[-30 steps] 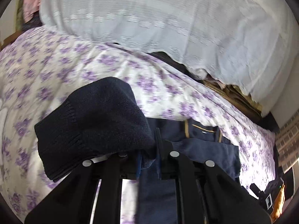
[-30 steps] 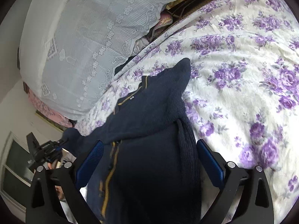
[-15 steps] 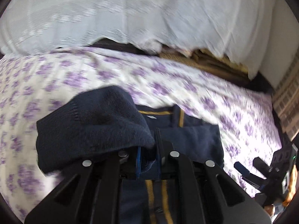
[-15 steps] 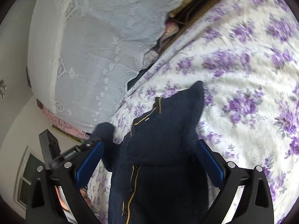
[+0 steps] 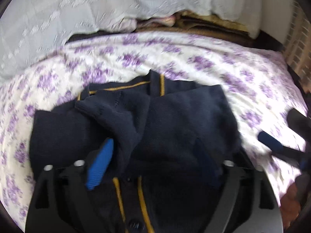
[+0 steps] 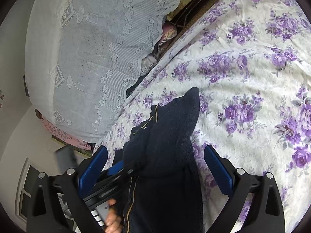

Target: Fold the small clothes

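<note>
A navy knit cardigan [image 5: 184,120] with yellow trim lies on the purple-flowered bedsheet [image 5: 213,64]. One sleeve [image 5: 116,114] is folded across its front. My left gripper [image 5: 153,155] hangs just over the cardigan with its jaws opening wide. The sleeve lies loose between the pads and neither pad presses on it. My right gripper [image 6: 155,161] stands open over the cardigan's [image 6: 171,136] other side, with cloth between its blue pads but not pinched. One of its fingers [image 5: 270,142] shows at the right edge of the left wrist view. A hand [image 6: 112,217] holds the left gripper.
A big white lace-covered pile [image 6: 93,54] rises along the far side of the bed. Folded blankets [image 5: 204,21] are stacked behind the sheet. A brick wall [image 5: 299,44] stands at the right. The sheet [image 6: 252,77] spreads wide to the right of the cardigan.
My left gripper carried the sleeve across over the cardigan's front and let it go; its jaws went from shut to wide. The right gripper stayed nearly still, open.
</note>
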`<state>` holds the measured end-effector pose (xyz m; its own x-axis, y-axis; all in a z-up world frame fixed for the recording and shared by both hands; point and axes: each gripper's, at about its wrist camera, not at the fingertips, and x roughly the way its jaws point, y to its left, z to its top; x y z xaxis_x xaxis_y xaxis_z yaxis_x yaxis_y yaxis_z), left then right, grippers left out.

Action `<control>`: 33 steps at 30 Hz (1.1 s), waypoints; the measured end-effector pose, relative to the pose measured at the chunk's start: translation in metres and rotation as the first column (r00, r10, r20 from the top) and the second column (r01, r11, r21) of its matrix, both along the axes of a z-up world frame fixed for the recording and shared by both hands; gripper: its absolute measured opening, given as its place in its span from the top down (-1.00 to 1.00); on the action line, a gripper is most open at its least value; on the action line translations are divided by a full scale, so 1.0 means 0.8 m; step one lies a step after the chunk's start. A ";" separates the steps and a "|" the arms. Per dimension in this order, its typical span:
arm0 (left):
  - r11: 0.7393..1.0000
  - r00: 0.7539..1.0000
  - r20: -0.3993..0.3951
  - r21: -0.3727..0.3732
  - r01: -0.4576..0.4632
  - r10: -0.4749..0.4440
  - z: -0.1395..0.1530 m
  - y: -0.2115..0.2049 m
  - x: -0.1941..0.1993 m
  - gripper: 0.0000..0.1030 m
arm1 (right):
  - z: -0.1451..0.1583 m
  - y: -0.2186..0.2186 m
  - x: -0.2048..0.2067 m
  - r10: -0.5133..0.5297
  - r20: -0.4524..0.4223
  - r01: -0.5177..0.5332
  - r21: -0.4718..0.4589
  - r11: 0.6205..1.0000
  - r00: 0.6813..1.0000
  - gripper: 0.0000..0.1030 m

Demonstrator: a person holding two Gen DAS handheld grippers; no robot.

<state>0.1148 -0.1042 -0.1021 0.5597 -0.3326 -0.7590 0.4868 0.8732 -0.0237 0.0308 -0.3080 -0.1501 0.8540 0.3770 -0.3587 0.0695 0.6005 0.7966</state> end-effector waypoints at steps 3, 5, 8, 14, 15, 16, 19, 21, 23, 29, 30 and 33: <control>1.000 0.999 0.027 -0.001 0.028 -0.028 0.016 0.026 -0.021 -0.87 | 0.003 0.003 -0.001 0.005 0.010 -0.005 -0.008 1.000 1.000 -0.93; 0.999 0.998 0.041 -0.007 0.041 -0.041 0.026 0.055 -0.034 -0.91 | 0.006 0.008 0.000 0.022 0.013 -0.022 -0.010 1.000 1.000 -0.93; 1.000 0.997 0.078 -0.024 0.009 -0.007 0.037 0.108 -0.041 -0.91 | 0.017 0.028 0.001 0.082 0.029 -0.081 -0.036 0.996 0.996 -0.93; 0.958 0.968 0.010 -0.142 -0.248 0.252 0.034 0.206 0.020 -0.91 | 0.050 0.108 0.010 0.157 0.005 -0.148 -0.304 0.941 0.988 -0.93; 0.933 0.947 -0.042 -0.161 -0.321 0.318 0.024 0.222 0.043 -0.91 | 0.057 0.131 0.020 0.164 -0.021 -0.160 -0.386 0.908 0.986 -0.93; 0.916 0.932 -0.085 -0.170 -0.362 0.352 0.015 0.232 0.059 -0.91 | 0.063 0.151 0.030 0.167 -0.044 -0.169 -0.451 0.876 0.985 -0.93; 0.883 0.894 -0.194 -0.173 -0.436 0.403 -0.022 0.251 0.093 -0.91 | 0.080 0.205 0.067 0.199 -0.090 -0.213 -0.587 0.781 0.976 -0.91; 0.881 0.879 -0.220 -0.127 -0.455 0.422 -0.048 0.253 0.103 -0.91 | 0.087 0.244 0.098 0.203 -0.128 -0.235 -0.681 0.694 0.971 -0.87; 0.900 0.889 -0.180 -0.036 -0.434 0.421 -0.061 0.240 0.108 -0.92 | 0.083 0.279 0.128 0.188 -0.175 -0.254 -0.762 0.596 0.966 -0.79; 0.903 0.896 -0.110 0.036 -0.428 0.429 -0.059 0.234 0.102 -0.92 | 0.029 0.317 0.201 0.088 -0.311 -0.318 -0.841 0.437 0.946 -0.17; 0.902 0.893 -0.133 0.015 -0.431 0.430 -0.059 0.239 0.104 -0.92 | 0.022 0.308 0.207 0.070 -0.330 -0.322 -0.821 0.472 0.942 -0.08; 0.903 0.895 -0.121 0.026 -0.429 0.428 -0.059 0.235 0.100 -0.92 | 0.017 0.273 0.209 0.054 -0.325 -0.290 -0.742 0.605 0.944 0.50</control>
